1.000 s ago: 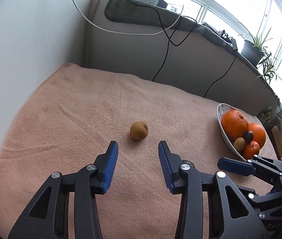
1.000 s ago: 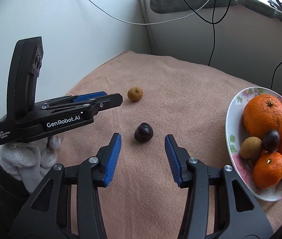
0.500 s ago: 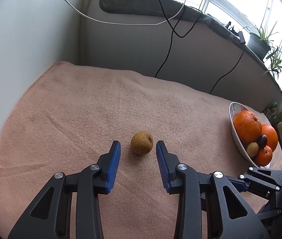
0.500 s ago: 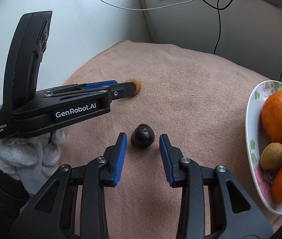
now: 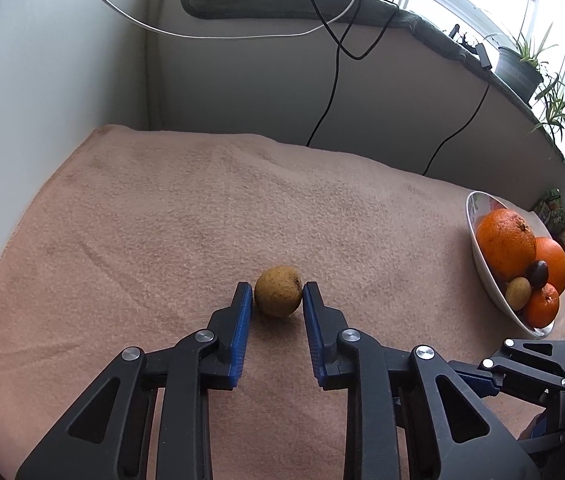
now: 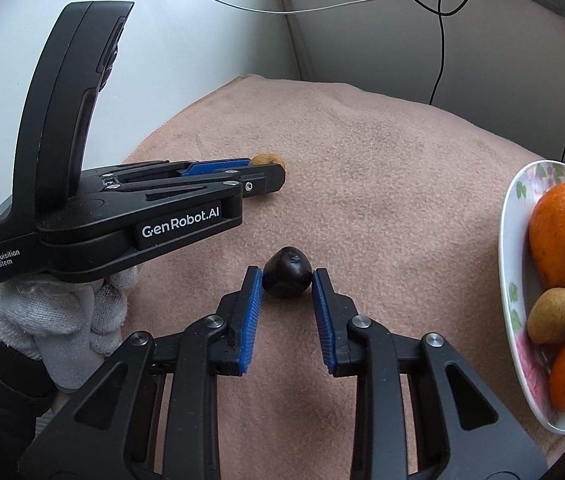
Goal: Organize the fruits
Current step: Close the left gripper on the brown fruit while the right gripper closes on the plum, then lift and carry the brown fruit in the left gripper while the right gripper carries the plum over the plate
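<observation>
My left gripper (image 6: 268, 170) was matte black with ribbed blue pads, silver screws and white "GenRobot.AI" lettering; the right gripper (image 6: 287, 280) matched. At eight o'clock my left hand (image 6: 58, 316) wore a white knit glove, dark sleeve.

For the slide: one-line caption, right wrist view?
Open right gripper straddles small dark round fruit on tan blanket.
</observation>
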Motion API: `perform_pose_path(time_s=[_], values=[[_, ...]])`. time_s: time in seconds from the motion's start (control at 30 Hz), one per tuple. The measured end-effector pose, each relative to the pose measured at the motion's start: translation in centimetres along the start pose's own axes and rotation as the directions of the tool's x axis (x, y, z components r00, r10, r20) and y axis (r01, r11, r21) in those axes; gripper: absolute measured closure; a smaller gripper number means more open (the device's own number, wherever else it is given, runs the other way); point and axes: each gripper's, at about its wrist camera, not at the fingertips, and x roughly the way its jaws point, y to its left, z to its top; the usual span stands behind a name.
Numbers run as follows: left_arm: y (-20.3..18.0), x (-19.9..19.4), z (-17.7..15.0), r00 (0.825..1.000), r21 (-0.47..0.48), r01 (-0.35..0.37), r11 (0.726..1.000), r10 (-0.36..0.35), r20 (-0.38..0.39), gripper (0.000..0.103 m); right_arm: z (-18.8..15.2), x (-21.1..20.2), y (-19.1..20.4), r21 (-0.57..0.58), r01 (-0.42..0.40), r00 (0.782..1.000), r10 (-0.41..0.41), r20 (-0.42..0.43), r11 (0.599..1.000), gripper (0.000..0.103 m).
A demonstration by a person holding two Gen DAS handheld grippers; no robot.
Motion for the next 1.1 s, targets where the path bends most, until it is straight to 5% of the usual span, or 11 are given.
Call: perform_pose_path(time_s=[0.6, 1.1], values=[[0.6, -2.6, -1.9, 0.999, -0.012, 0.007, 1.0, -0.007, 0.041, 0.08, -0.5, -2.1, -0.3, 0.02, -0.015, 0.998, 0.013, 0.058, 1.0, 0.077], [-3.7, -6.2, -1.6, 0.992, 0.045, 0.056, 0.997, -0.061, 0.107, 0.08, -1.5, -8.0, -1.8, 0.049, -0.017, 0.989, 0.01, 0.15, 0.999, 0.077]])
